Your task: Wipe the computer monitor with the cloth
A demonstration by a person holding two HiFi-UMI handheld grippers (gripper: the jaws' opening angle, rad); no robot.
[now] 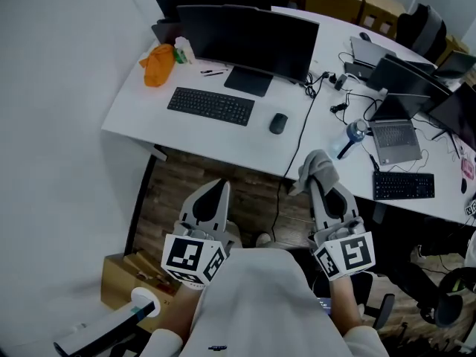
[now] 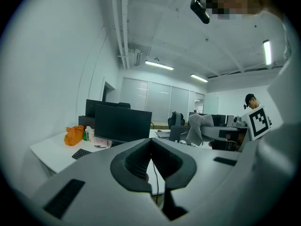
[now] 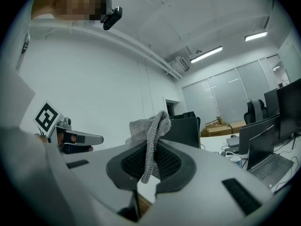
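Note:
A wide black monitor [image 1: 249, 39] stands at the back of the white desk [image 1: 141, 114], behind a black keyboard [image 1: 210, 105]; it also shows in the left gripper view as the monitor [image 2: 123, 123]. My right gripper [image 1: 318, 171] is shut on a grey cloth [image 1: 321, 165], which bunches above the jaw tips and hangs down as the cloth [image 3: 151, 133] in the right gripper view. My left gripper [image 1: 217, 190] is shut with nothing between its jaws. Both grippers hover over the floor, short of the desk's front edge.
An orange bag [image 1: 158, 64], a pen [image 1: 212, 72] and a black mouse [image 1: 277, 123] lie on the desk. To the right are a water bottle [image 1: 352, 137], a laptop [image 1: 395, 140], a second keyboard [image 1: 403, 186] and tangled cables. A cardboard box [image 1: 126, 281] sits on the floor at left.

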